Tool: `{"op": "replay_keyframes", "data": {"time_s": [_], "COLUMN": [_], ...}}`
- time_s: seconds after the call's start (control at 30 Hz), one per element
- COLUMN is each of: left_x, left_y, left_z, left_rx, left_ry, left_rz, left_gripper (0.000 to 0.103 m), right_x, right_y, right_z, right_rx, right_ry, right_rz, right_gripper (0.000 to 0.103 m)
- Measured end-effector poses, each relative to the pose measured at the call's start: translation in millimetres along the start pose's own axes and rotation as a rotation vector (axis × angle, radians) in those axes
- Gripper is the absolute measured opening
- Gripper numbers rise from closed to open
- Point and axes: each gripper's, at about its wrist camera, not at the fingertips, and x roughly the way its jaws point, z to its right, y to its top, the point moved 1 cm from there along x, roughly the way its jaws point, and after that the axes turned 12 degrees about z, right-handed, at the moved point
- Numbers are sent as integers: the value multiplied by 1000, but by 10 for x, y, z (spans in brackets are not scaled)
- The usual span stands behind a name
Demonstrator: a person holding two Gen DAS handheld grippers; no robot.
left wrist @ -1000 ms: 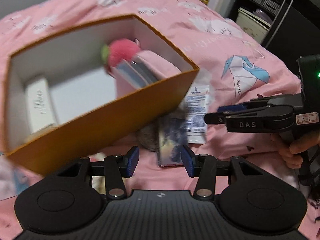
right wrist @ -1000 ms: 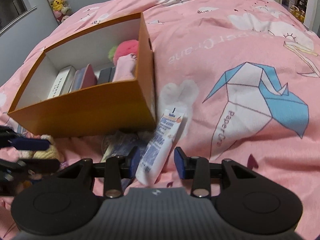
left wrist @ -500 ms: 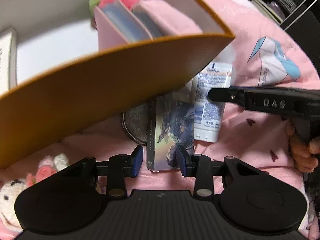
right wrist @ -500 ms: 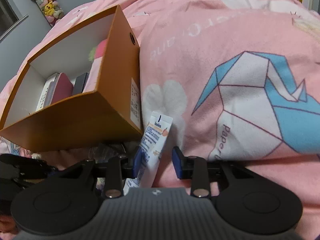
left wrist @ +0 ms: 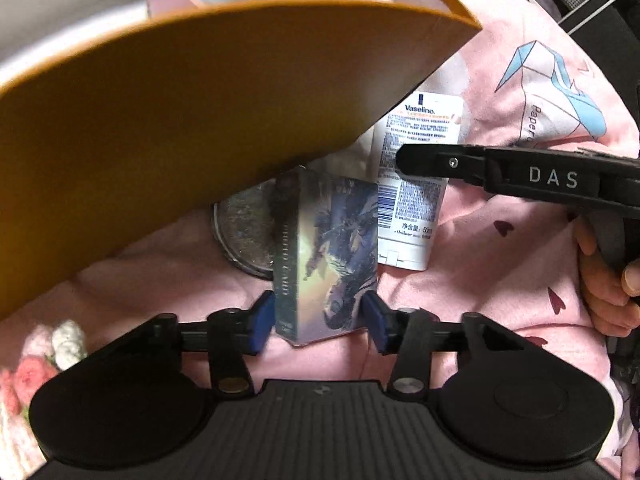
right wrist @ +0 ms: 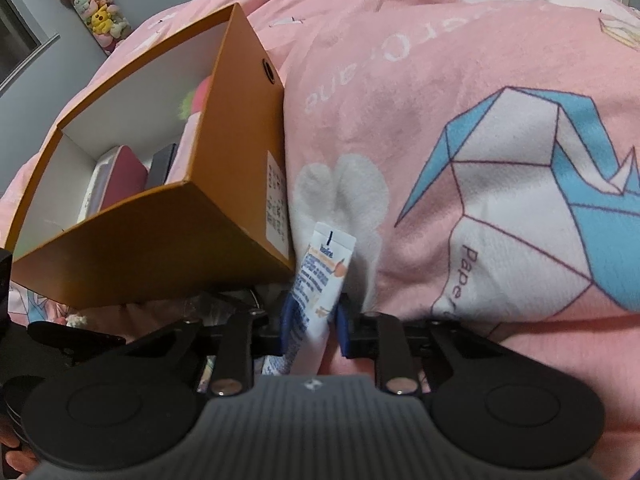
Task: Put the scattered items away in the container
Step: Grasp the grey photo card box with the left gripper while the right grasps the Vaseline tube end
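Note:
The open orange box [left wrist: 180, 128] stands on the pink bedspread with several items inside; it is also in the right wrist view [right wrist: 160, 248]. In front of it a small picture-printed card box [left wrist: 328, 256] lies tilted. My left gripper [left wrist: 318, 320] has its blue pads against the card box's two sides, and its jaws are opening slightly. A white lotion tube [right wrist: 324, 272] lies by the orange box's corner. My right gripper [right wrist: 316, 322] is closing, its pads pressing on the tube. Seen from the left wrist, the right gripper [left wrist: 420, 160] reaches over the tube [left wrist: 416, 208].
A round glittery tin [left wrist: 244, 232] lies half under the orange box, behind the card box. A crocheted toy [left wrist: 48, 356] lies at the lower left. A person's hand [left wrist: 604, 280] holds the right gripper's handle. The bedspread [right wrist: 480, 140] stretches to the right.
My left gripper came down onto the card box, which now sits between its pads. My right gripper moved in over the tube and narrowed its jaws onto it.

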Motion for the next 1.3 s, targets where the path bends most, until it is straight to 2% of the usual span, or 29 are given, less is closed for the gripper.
{"op": "replay_keyframes", "data": {"time_s": [0.07, 0.17, 0.43, 0.7, 0.87, 1.07, 1.3], "left_x": [-72, -189, -596, -1028, -1021, -839, -802], "left_y": [-22, -55, -158, -218, -207, -268, -317], "left_z": [-4, 17, 26, 121, 68, 117, 117], "left_rx": [-9, -15, -66, -19, -33, 12, 12], "left_ry": [-6, -11, -50, 95, 122, 133, 156], "left_rz": [12, 39, 94, 176, 176, 132, 129], "left_gripper": [40, 34, 27, 26, 26, 28, 29], "right_x": [-49, -149, -475, -557, -512, -565, -598], "right_y": [-6, -28, -158, -310, -512, -530, -483], "right_z": [-34, -81, -229, -501, -679, -673, -659], "right_rx": [-13, -27, -64, -25, -115, -143, -162], "right_ry": [-3, 2, 48, 183, 165, 145, 125], "right_rz": [8, 21, 32, 5, -51, -50, -29], "right_gripper": [22, 20, 17, 17, 17, 20, 22]}}
